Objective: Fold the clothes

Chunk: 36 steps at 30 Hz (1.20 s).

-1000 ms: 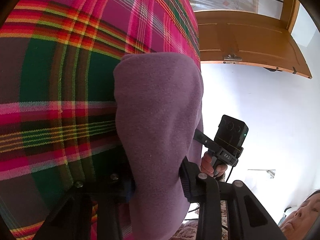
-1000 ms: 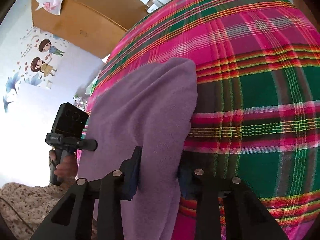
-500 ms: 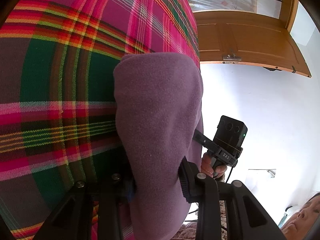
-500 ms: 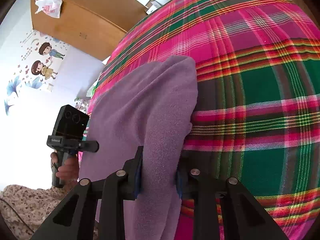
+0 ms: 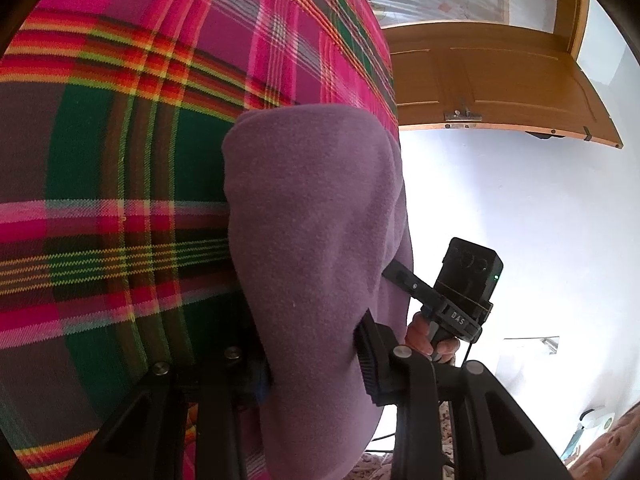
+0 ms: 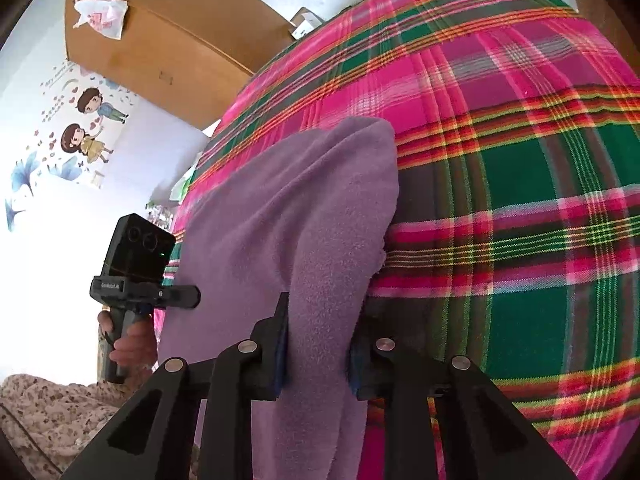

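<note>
A purple fleece garment (image 5: 312, 216) hangs stretched between my two grippers over a bed with a pink, green and red plaid blanket (image 5: 112, 184). My left gripper (image 5: 312, 364) is shut on one edge of the garment. My right gripper (image 6: 318, 348) is shut on the other edge, and the garment (image 6: 296, 216) drapes forward from it. Each gripper shows in the other's view: the right one (image 5: 460, 300) and the left one (image 6: 132, 276), both held in a hand.
The plaid blanket (image 6: 520, 200) fills most of both views. A wooden door (image 5: 500, 92) and white wall lie beyond the bed's edge. A cardboard box (image 6: 160, 52) and cartoon wall stickers (image 6: 80, 128) are on the other side.
Both grippers keep their hold on the garment. The views shift slightly; the garment hangs almost as before.
</note>
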Available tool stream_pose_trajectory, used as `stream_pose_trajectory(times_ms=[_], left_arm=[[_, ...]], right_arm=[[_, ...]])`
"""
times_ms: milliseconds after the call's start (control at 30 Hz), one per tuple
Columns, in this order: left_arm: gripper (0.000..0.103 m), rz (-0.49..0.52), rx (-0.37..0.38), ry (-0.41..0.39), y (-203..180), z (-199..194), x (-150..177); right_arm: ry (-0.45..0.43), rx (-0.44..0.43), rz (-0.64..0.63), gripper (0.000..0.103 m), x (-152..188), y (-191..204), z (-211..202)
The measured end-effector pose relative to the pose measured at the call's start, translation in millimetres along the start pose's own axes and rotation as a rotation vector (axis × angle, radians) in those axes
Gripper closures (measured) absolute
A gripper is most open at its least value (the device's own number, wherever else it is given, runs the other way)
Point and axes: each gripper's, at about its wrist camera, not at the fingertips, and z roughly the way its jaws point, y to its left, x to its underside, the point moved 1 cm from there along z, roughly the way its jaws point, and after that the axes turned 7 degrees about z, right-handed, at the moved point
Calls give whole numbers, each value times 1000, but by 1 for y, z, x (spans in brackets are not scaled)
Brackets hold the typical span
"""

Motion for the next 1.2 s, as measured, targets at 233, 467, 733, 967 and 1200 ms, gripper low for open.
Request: stream_pose_trajectory(times_ms=[233, 467, 733, 967, 1200], left_arm=[[68, 34, -2, -12, -20, 9, -6], [68, 50, -5, -54, -20, 6, -10], [68, 33, -18, -119, -23, -7, -28], [68, 25, -49, -157, -26, -14, -49], [68, 4, -65, -215, -25, -20, -75]], right_arm=[[-33, 18, -16, 81, 0, 11, -6], [-56, 5, -19, 81, -5, 25, -4], [-64, -6, -70, 81, -20, 56, 13], [-55, -16, -85, 81, -42, 81, 39], [-32, -24, -77, 81, -68, 102, 69]])
